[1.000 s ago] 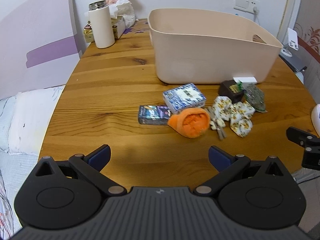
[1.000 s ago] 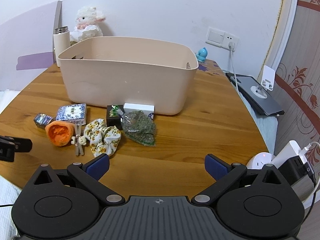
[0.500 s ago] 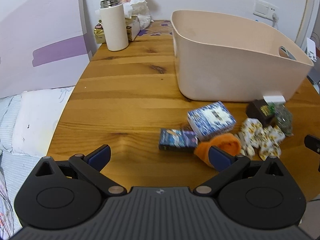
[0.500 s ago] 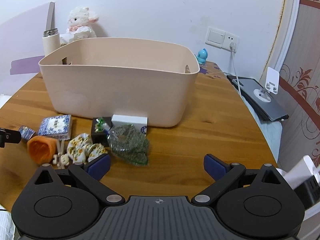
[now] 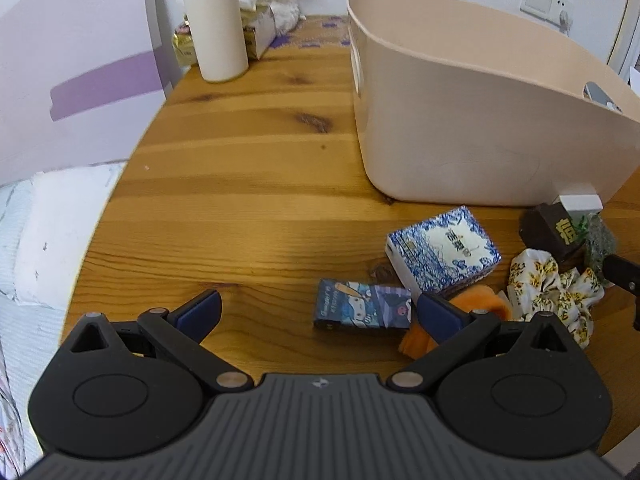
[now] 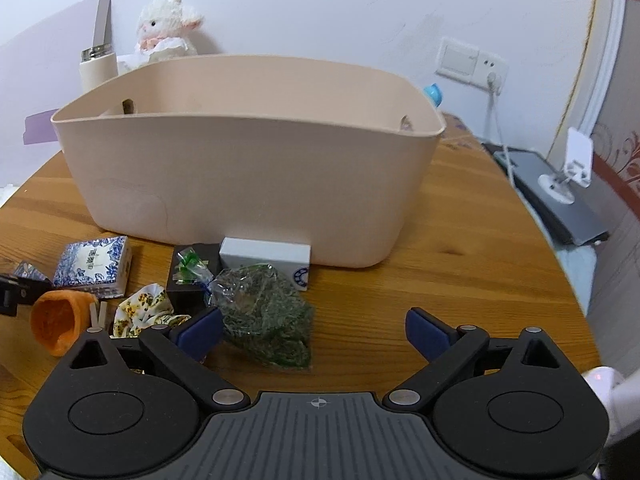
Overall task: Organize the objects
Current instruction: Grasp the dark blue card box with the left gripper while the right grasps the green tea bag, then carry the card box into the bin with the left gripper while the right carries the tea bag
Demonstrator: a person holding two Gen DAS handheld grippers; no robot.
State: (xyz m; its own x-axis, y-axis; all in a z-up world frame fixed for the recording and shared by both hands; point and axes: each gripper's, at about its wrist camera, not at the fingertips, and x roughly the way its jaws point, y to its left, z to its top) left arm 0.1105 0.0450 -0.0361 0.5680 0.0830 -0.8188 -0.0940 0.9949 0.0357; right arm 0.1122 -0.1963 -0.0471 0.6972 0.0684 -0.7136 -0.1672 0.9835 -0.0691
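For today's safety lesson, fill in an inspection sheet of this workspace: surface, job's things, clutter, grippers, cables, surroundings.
Surface: round wooden table, items grouped in front of the bin.
Job's things: beige bin; blue-patterned tissue pack, cartoon box, orange cup on its side, floral scrunchie, dark box, white box, bag of green leaves, all outside the bin.
Clutter: white flask, plush lamb.
Grippers: left gripper and right gripper, jaws open, empty.
Cables: white cord from the wall socket.
Surroundings: bed beside the table.
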